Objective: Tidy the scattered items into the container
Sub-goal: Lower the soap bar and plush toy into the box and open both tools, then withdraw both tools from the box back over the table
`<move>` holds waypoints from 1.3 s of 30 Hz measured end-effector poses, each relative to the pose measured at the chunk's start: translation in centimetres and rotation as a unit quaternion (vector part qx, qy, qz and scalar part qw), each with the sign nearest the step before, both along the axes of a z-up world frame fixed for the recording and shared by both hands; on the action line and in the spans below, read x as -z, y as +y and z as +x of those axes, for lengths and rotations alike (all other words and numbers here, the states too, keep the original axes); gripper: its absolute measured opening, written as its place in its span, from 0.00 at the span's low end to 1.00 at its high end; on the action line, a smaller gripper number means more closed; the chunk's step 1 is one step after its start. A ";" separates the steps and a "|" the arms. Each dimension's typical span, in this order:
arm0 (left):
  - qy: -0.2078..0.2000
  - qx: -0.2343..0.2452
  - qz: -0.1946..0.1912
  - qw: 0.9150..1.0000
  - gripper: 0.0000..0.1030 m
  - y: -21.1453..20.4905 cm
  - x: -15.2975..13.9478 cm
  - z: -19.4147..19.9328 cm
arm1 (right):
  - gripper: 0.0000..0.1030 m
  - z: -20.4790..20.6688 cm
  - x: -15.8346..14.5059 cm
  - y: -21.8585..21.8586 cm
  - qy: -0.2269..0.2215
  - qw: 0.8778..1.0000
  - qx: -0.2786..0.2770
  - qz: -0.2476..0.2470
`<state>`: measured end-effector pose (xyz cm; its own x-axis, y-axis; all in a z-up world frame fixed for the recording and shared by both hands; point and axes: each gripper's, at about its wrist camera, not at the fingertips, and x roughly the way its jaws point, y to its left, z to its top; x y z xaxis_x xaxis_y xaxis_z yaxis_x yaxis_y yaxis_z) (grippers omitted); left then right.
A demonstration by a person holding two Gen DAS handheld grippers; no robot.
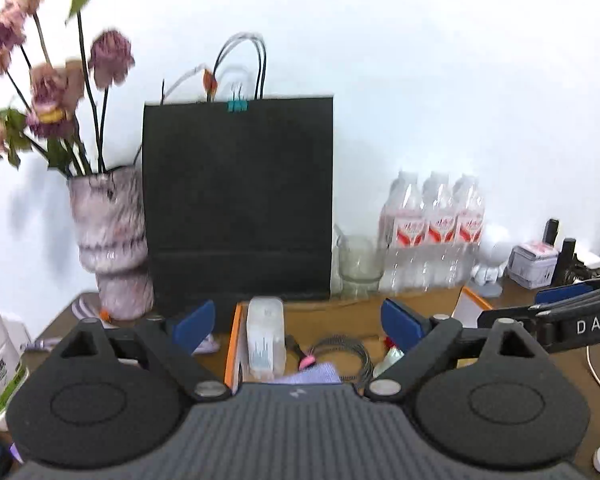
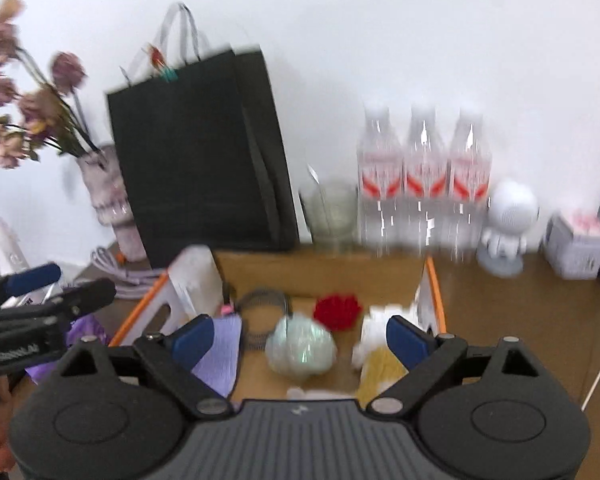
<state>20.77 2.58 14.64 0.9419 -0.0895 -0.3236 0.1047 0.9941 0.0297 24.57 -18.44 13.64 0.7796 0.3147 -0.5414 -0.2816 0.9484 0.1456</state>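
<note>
From the left wrist view, the left gripper [image 1: 298, 322] sits low in the frame with its blue pads spread wide and nothing between them. Just beyond them, at lower centre, is the cardboard box [image 1: 233, 344] with an orange rim; inside it a white bottle [image 1: 265, 334] stands at the left, a coiled wire [image 1: 348, 354] lies in the middle, and a lilac cloth [image 1: 308, 374] shows at the near edge. Behind the box a black paper bag [image 1: 238, 200] stands against the wall, a vase of dried flowers [image 1: 112, 240] to its left, three water bottles [image 1: 432, 232] to its right. The other tool pokes in at the right edge.

From the right wrist view, the right gripper [image 2: 300, 338] is likewise spread apart and empty, hanging over the same box [image 2: 434, 280]. In it lie a red fluffy thing [image 2: 337, 310] toward the back, a pale shiny bundle [image 2: 302, 346] at centre, the lilac cloth [image 2: 220, 348] on the left, and something white and yellow at the right, too blurred to name. A white round-headed figurine [image 2: 506, 228] stands on the brown table [image 2: 512, 320] at the right
</note>
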 end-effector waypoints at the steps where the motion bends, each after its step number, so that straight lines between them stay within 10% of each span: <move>1: 0.001 -0.003 0.000 1.000 0.90 0.0 0.1 0.0 | 0.90 -0.3 0.1 0.0 -0.009 1.000 -0.001 0.003; 8: -0.002 -0.038 0.004 0.999 0.95 0.8 0.9 -5.0 | 0.87 -4.1 0.5 -0.4 -0.039 0.999 0.024 0.022; 17: 0.075 0.025 -0.009 0.997 0.94 0.2 9.6 -19.5 | 0.83 -20.1 6.8 -2.4 -0.013 0.999 -0.032 0.037; 22: 0.109 -0.008 -0.001 0.994 0.78 0.9 10.3 -16.5 | 0.44 -19.7 9.1 -1.4 0.005 0.998 -0.057 0.000; 30: 0.112 0.014 -0.007 0.994 0.75 0.8 10.0 -11.9 | 0.43 -10.4 11.4 2.9 0.008 0.998 -0.049 -0.043; 39: 0.139 0.088 0.048 0.985 0.65 -2.8 11.5 -6.0 | 0.18 -9.0 13.4 2.3 0.047 0.997 -0.043 -0.036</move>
<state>14.79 -0.19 3.12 0.7890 -0.1990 -0.5813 0.2918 0.9539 0.0695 15.61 -16.10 0.27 0.6961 0.3359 -0.6345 -0.3515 0.9301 0.1067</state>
